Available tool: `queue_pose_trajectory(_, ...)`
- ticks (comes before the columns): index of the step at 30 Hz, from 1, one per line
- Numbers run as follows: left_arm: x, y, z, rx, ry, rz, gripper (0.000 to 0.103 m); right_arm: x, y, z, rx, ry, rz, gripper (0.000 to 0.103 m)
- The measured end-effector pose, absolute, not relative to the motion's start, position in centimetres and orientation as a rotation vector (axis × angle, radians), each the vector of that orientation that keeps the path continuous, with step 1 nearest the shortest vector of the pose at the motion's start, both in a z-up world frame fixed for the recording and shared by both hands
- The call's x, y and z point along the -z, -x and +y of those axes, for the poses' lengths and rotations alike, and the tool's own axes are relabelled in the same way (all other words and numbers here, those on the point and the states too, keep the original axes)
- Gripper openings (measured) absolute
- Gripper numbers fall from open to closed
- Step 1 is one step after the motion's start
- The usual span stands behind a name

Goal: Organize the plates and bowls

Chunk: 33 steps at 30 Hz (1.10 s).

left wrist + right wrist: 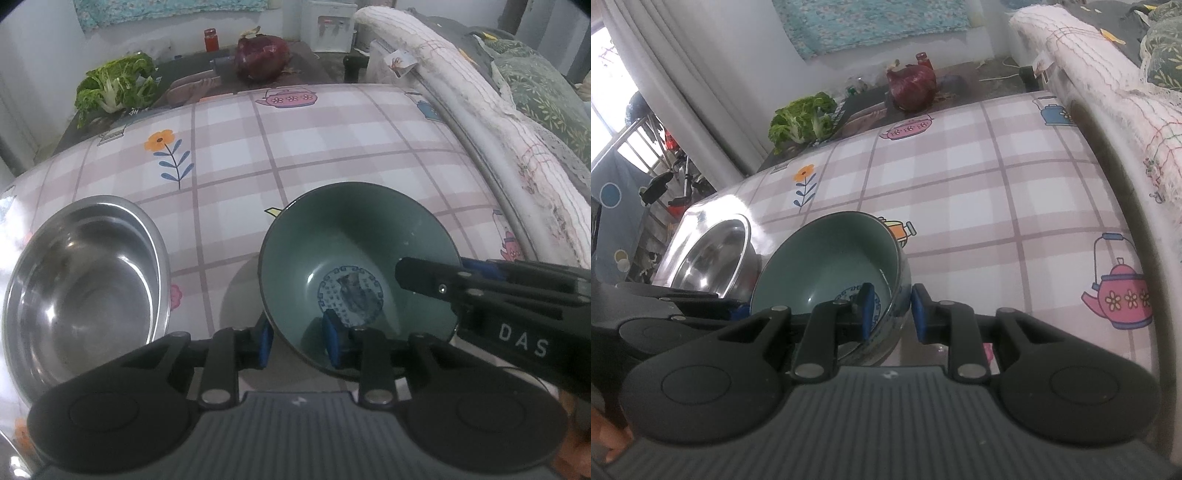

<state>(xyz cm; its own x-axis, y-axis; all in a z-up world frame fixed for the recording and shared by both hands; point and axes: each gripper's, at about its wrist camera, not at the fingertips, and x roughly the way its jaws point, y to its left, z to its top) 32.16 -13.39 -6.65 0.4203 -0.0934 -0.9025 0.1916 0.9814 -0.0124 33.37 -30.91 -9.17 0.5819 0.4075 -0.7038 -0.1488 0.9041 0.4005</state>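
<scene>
Step in hand: two-handed handling of green ceramic bowl [354, 266], on checked surface [332, 147] just right of steel bowl [85, 288].

Left gripper [300, 341]: fingers narrowly apart, straddling near rim; pad contact unclear.

Right gripper [892, 314]: fingers pinching right wall.

Next, likely: lift bowl, nest into steel bowl; needs firm, level hold.

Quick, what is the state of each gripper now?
Left gripper: astride the green bowl rim, grip uncertain.
Right gripper: shut on the same rim.
</scene>
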Motion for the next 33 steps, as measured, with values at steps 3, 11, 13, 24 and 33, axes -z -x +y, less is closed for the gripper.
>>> queue_pose_trajectory(3, 6.6, -32.0, -13.4, 0.18, -0.103, 1.12, 0.029, 9.2, -33.4, -30.8, -0.33, -0.308, 0.892, 0.022)
queue_pose_trajectory(11, 6.3, -31.9, -13.4, 0.186, -0.092, 1.118, 0.029, 9.0, -33.2, -30.7, -0.324, -0.297, 0.887, 0.022)
queue_pose_trajectory(13, 6.2, -31.8, -13.4, 0.188, -0.091, 1.114, 0.029, 9.0, -33.2, -30.7, -0.322, -0.297, 0.888, 0.022)
queue_pose_trajectory(24, 5.6, -31.6, -13.6, 0.198, -0.085, 1.102, 0.029, 8.5, -32.9, -31.1, -0.313, -0.306, 0.878, 0.022)
queue_pose_trajectory(33, 5.3, -31.5, -13.6, 0.203, -0.078, 1.096, 0.029, 8.2, -32.7, -31.3, -0.309, -0.309, 0.87, 0.022)
